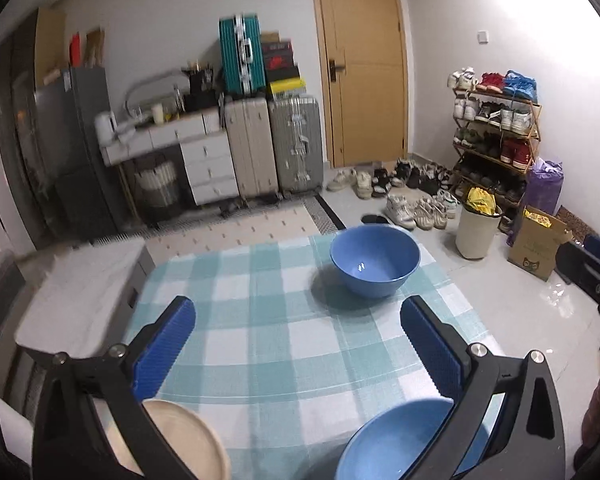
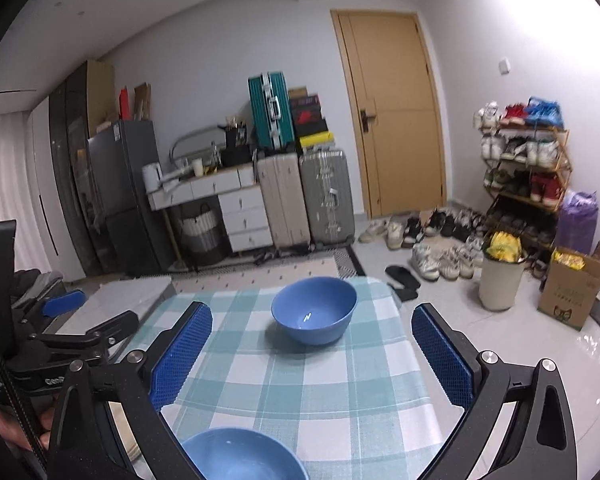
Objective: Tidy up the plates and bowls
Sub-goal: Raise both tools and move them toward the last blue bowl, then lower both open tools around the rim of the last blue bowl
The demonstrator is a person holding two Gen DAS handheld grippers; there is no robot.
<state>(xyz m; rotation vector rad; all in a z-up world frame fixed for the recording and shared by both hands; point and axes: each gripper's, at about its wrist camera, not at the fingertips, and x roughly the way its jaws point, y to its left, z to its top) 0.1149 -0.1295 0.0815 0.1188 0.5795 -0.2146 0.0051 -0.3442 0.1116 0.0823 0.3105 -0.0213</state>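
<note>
Left gripper [image 1: 298,322], right gripper [image 2: 312,330] agape above table.

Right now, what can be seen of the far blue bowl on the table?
The far blue bowl is round, deep and smooth, probably plastic, with a small glint inside. It looks empty and stands upright on the checked tablecloth near the table's far edge, casting a shadow. Nothing else touches it; both grippers are short of it.

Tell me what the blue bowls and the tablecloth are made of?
Far blue bowl and near blue bowl: probably glossy plastic or glazed ceramic; a bright glint shows inside the far one. Tablecloth: looks like woven checked fabric, matte, no shine.
</note>
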